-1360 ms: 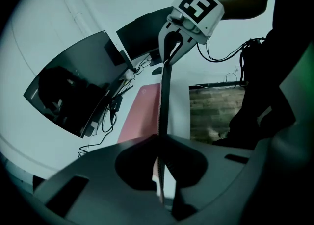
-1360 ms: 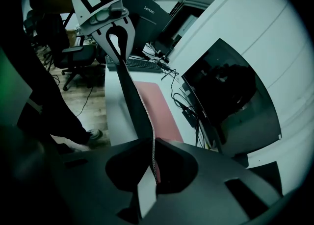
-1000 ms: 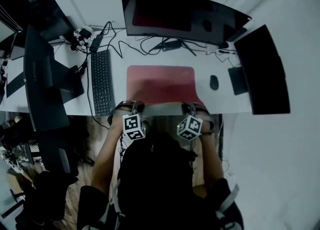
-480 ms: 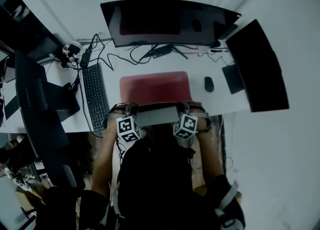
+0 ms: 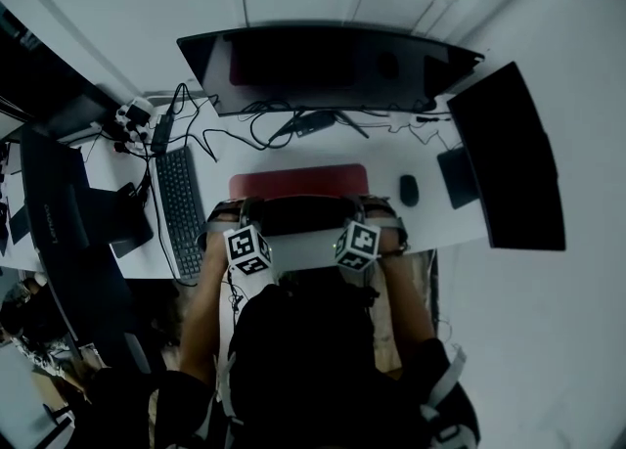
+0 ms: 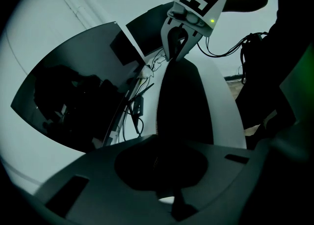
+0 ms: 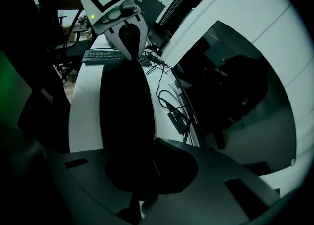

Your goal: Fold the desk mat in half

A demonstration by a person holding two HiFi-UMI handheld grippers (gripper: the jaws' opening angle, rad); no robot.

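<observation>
The desk mat lies on the white desk in front of the curved monitor. Only a strip of its red top shows. Its near edge is lifted and turned over, so the dark underside faces up. My left gripper is shut on the near left corner, my right gripper on the near right corner. In the left gripper view the dark mat runs from my left gripper to the right gripper. The right gripper view shows the mat spanning from my right gripper to the left gripper.
A curved monitor stands behind the mat, with cables under it. A second monitor is at the right, a mouse beside the mat, a keyboard on the left, and another dark screen at the far left.
Both grippers have carried the mat's near edge up and away from me toward the monitor. Much less of the red top shows now.
</observation>
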